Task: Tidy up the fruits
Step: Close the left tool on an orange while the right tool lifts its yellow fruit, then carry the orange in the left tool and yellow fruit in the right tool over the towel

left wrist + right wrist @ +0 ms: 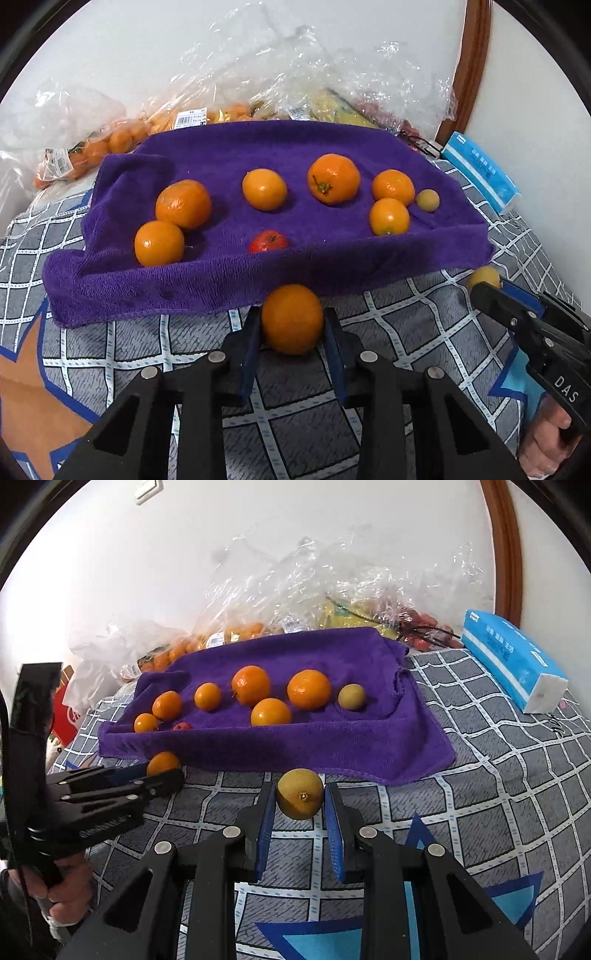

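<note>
A purple towel [221, 273] [332, 746] lies on a checked sheet and carries several oranges, among them a stemmed one [333, 179], plus a small red fruit [268, 242] and a yellow-green fruit [427, 200] [351, 697]. Just in front of the towel's near edge, my left gripper [291, 314] [162, 775] is shut on an orange [291, 319] [162, 762], its blue pads against both sides. My right gripper [300, 794] [484, 290] is shut on a yellow fruit [300, 794] [484, 277], also in front of the towel, to the right of the left one.
Crinkled clear plastic bags [258, 74] [314, 576] with more oranges and other fruit lie behind the towel against the white wall. A blue tissue pack [480, 170] [513, 661] sits at the right. A brown wooden frame [506, 546] stands behind it. A hand [62, 890] holds each gripper.
</note>
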Tool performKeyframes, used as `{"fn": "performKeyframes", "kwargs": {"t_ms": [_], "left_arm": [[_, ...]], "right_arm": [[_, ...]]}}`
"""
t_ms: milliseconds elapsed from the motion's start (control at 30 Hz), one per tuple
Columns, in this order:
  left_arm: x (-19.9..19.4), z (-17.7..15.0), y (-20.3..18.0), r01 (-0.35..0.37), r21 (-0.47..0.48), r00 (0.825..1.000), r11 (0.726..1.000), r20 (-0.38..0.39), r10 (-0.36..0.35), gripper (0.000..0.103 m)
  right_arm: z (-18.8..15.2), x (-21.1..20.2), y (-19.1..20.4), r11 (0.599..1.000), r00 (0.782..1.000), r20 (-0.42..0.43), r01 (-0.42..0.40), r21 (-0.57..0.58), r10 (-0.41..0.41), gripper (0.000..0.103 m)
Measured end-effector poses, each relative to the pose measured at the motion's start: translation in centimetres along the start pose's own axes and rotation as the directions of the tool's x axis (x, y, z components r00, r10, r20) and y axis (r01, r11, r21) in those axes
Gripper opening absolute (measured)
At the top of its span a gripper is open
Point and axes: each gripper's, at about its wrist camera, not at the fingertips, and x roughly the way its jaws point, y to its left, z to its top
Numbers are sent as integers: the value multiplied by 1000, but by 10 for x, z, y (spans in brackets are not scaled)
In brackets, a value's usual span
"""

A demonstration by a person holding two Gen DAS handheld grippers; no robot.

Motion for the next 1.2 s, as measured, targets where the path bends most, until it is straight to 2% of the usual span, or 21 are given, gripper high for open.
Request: {"fn": "performKeyframes", "kwargs": {"t_ms": [433,900,1067,1200], "left_arm": [[-2,-1,6,63,-37,998,997,10,-63,31],[1,1,3,49,-16,999,999,-4,-49,31],[-6,-1,4,83,-20,996,996,34,-83,31],[-13,-3,-5,122,16,990,992,66,-123,31]], "right_arm": [[1,6,1,1000,1000,-26,4,-4,-4,26],[1,0,0,1000,1000,0,-27,-10,27,26],[1,-2,-1,999,999,11,-35,-4,36,26],[1,-4,-1,999,999,22,-34,1,33,26]]}}
